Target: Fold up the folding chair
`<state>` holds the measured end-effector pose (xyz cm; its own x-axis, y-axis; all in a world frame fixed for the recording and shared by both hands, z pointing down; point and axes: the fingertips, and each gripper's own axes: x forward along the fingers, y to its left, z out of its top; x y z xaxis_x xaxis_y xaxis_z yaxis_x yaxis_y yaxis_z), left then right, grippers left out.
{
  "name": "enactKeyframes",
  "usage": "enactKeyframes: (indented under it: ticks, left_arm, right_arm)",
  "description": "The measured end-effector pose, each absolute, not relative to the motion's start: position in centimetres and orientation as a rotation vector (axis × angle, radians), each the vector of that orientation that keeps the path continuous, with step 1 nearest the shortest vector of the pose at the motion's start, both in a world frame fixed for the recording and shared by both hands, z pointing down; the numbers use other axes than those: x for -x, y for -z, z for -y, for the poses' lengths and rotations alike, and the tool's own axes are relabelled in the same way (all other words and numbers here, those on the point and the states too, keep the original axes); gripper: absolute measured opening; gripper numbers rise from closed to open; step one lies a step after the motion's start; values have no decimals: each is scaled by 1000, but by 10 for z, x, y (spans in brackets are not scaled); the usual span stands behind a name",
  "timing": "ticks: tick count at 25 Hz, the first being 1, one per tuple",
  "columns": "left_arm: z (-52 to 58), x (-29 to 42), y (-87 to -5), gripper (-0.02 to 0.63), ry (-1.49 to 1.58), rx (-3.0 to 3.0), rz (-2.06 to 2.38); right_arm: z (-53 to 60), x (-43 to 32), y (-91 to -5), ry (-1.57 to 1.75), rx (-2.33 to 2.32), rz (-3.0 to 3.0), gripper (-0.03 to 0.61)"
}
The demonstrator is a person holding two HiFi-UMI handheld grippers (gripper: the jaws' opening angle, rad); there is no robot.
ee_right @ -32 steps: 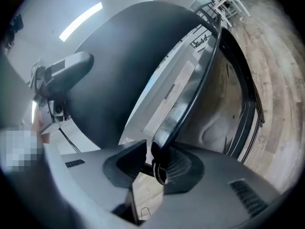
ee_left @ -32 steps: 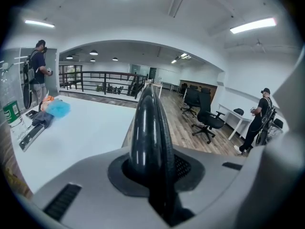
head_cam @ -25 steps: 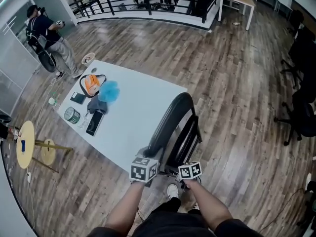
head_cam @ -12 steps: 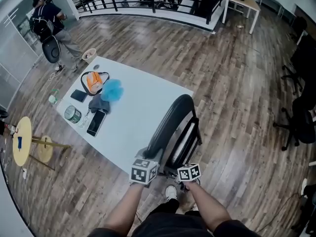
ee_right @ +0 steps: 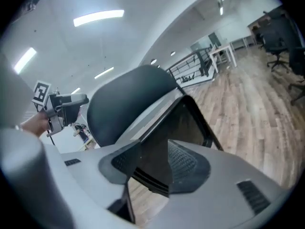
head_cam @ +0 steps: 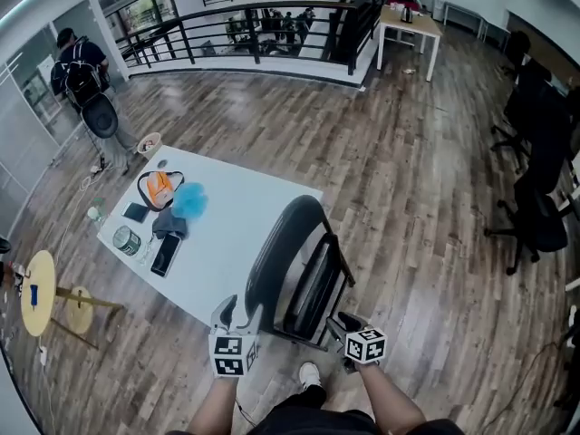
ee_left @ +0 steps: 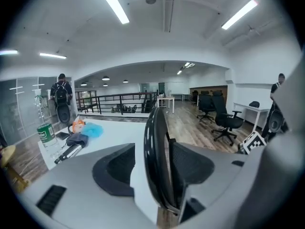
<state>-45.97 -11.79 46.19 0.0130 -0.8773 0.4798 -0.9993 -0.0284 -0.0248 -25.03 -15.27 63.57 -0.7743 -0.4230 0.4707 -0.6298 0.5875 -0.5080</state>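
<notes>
Beside the white bench (head_cam: 245, 198), at its near right edge: the folding chair (head_cam: 294, 261) stands on the floor, seat swung flat against the curved black back. Whether it leans on the bench, I cannot tell.
Left gripper (head_cam: 237, 314): just near of the chair's left side, fingers (ee_left: 109, 175) wide and just been opening. The back's rim shows in the gap and nothing presses on it.
Right gripper (head_cam: 344, 323): at the chair's near right corner, fingers (ee_right: 188, 168) moderately spread, also just been opening. The dark frame lines up with the gap, pads clear of it.
Stage: my read is that the fold is done or nearly so, with both grippers free of the chair.
Handling: probably a stiff frame, a hard smooth back, some weight. Thin and tall like this, it could tip sideways.
Where to hold: the back's top rim or the side rails, one gripper each, well clear of the hinge, which could pinch.
</notes>
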Motion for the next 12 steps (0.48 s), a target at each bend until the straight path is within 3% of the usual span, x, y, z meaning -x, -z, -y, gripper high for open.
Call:
enactKeyframes:
  ticks: [2,5,8,11,12]
  left_arm:
    - [106,433,-451,249,-507,-2024,1931]
    - [93,371,-439,221,-438,-2121,1900]
    - [74,298,-424,133,-322,-2201,1852]
    - [49,219,-410,14,-226,-2300,1740]
    - [40,193,-407,6,-199,-2341,1691]
  right_arm:
    - [147,209,-606,-886,-986,2581,176]
    - [131,141,-556,-704,-1192,2652,101]
    - [102,71,-503,-492,-1409,2663,38]
    - [62,3,-457,-279,-1595,2592,15]
    - [48,-18,-444,-209,-1652,2555,15]
